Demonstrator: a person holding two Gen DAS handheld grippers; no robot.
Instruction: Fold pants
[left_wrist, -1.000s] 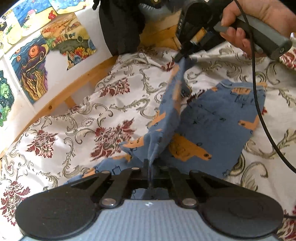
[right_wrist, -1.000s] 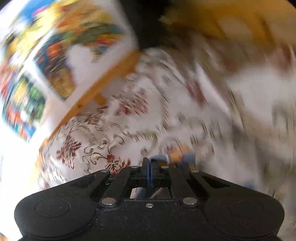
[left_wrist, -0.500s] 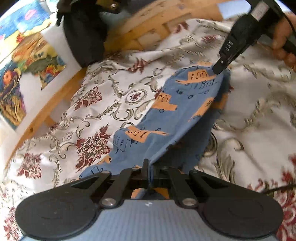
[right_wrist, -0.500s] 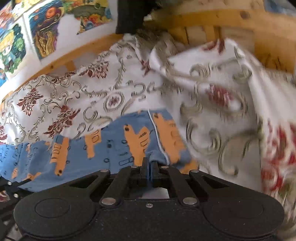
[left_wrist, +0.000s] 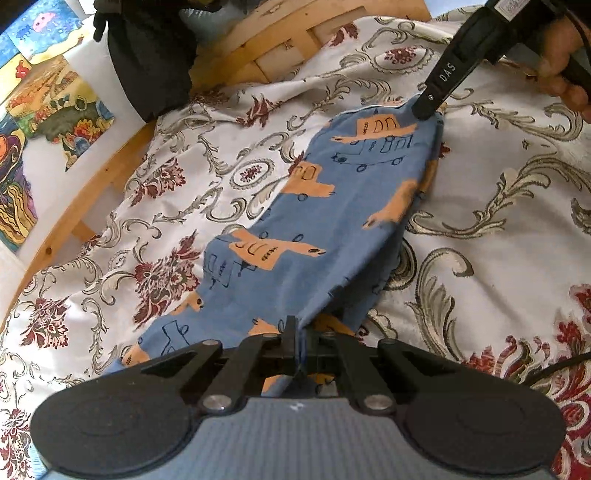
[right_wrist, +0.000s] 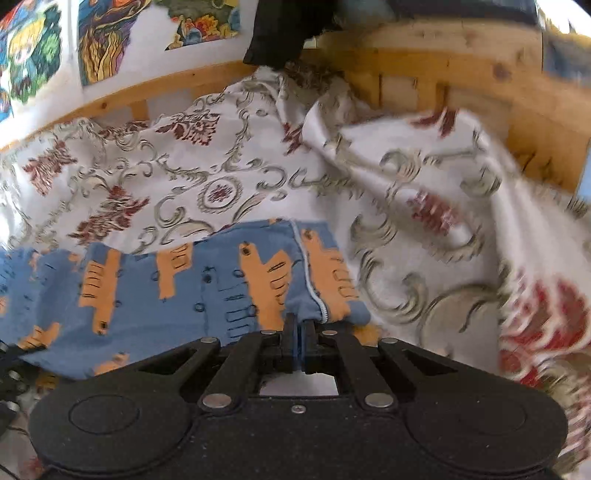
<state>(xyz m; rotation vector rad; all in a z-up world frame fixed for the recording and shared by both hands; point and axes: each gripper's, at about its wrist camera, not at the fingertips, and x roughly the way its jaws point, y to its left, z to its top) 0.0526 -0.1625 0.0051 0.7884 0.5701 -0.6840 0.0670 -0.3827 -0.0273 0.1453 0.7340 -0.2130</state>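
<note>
Since a second ago the blue pants (left_wrist: 332, 221) have come down from hanging in the air between the tongs and now lie folded lengthwise on the floral bedspread (left_wrist: 498, 229), stretched in a long strip from one gripper to the other, with the wooden bed frame (right_wrist: 461, 66) and the painted pictures (left_wrist: 48, 107) on the wall beyond. Left gripper (left_wrist: 295, 332) is pinching the near end of the cloth with its jaws pressed together. Right gripper (right_wrist: 299, 332), held in a hand (left_wrist: 561, 62), pinches the far corner by the white-piped seam.
</note>
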